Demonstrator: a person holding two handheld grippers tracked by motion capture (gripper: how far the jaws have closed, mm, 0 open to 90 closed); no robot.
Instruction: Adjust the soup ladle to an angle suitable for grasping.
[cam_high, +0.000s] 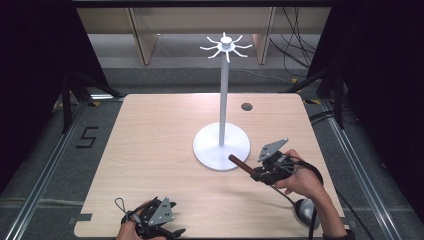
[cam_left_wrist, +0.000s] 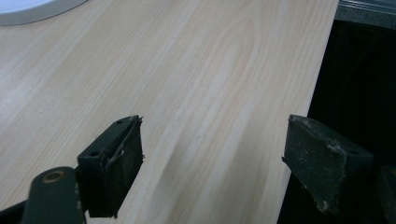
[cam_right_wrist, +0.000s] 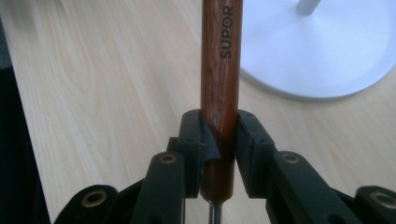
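Right tongs clenching the dark reddish-brown wooden handle of a utensil, pads pressing on both flanks of the round shaft, low on the handle near its metal neck; handle pointing up and left over the pale wooden desk, tip hovering just by the rim of the white round metal base; grey metal bowl end of the utensil hanging below the right wrist, near the desk's near right corner.

Risks, as judged: round polished wood inviting rotation or slipping between flat pads; heavy bowl end pulling down behind the grip, likely pivoting the handle upward; grip sitting far from the handle tip, so aiming that tip getting harder; swinging bowl possibly knocking the desk edge; handle possibly striking the thin white pole and rocking the stand; trailing cable possibly snagging the bowl.

Surroundings: white radial hooks topping the pole, high above the held utensil, well apart; pole and base standing between tongs and desk's far side; small dark grommet hole beyond the base.

Left tongs released, jaws standing wide, nothing between them, idling over the near desk edge, well apart from the utensil.
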